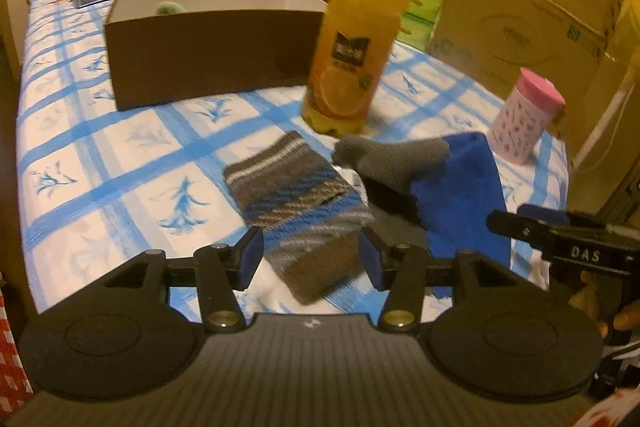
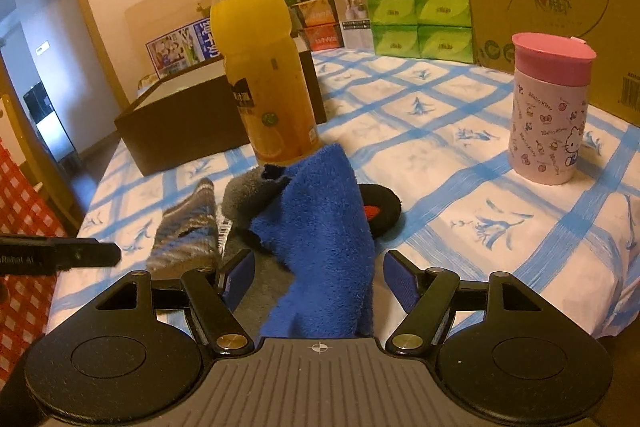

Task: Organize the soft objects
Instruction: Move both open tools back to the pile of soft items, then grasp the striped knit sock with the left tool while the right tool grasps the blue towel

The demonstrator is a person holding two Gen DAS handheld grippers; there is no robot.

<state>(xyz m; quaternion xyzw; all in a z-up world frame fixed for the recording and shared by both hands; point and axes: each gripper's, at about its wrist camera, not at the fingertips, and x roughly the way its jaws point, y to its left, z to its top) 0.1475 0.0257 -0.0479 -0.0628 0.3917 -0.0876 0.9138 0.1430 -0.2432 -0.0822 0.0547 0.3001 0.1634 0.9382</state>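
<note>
A striped brown and blue knit sock (image 1: 298, 213) lies flat on the checked cloth; my left gripper (image 1: 310, 261) is open just above its near end, one pad on each side. A blue fluffy cloth (image 1: 460, 203) stands bunched up beside it, with a grey soft piece (image 1: 394, 157) and a black soft item (image 2: 380, 207) behind. My right gripper (image 2: 320, 283) is open with the blue cloth (image 2: 324, 247) between its pads, not pinched. The sock also shows in the right wrist view (image 2: 186, 231). A brown open box (image 1: 216, 47) stands at the back with something green inside.
An orange juice bottle (image 1: 356, 27) stands just behind the soft things. A pink-lidded cup (image 2: 548, 111) stands to the right. A large cardboard box (image 1: 520, 27), green tissue packs (image 2: 416, 7) and books line the back. The table edge (image 2: 624, 291) falls off at the right.
</note>
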